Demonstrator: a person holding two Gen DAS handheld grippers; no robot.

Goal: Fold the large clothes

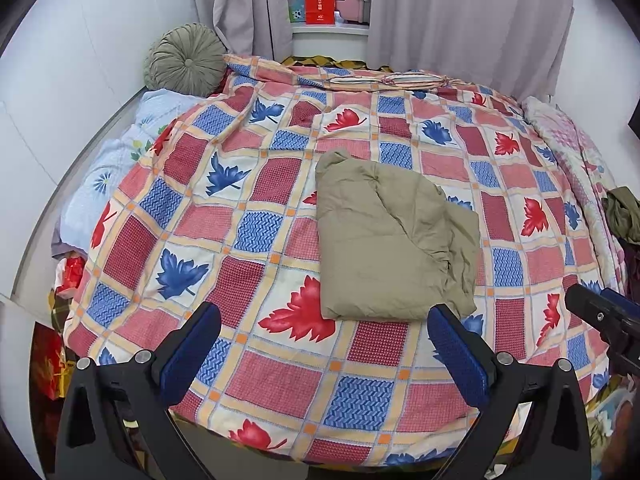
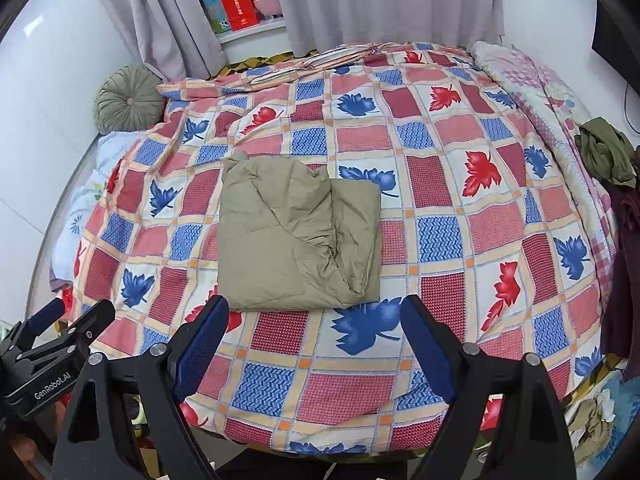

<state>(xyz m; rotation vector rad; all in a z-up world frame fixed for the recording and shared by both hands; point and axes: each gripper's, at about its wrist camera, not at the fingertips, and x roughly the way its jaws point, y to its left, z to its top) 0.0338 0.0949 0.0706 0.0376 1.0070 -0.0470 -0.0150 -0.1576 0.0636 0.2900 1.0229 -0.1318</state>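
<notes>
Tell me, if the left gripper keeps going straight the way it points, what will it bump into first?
Probably the folded khaki garment. The left gripper is open and empty, aimed over the leaf-patterned quilt, with the garment's near edge just ahead between its fingers. If it angles downward, it might touch the quilt first; depth is unclear.

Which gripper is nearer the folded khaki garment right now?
Hard to call. Left gripper sits open at the folded khaki garment near edge; right gripper open, similarly just short of it. Neither touches.
</notes>
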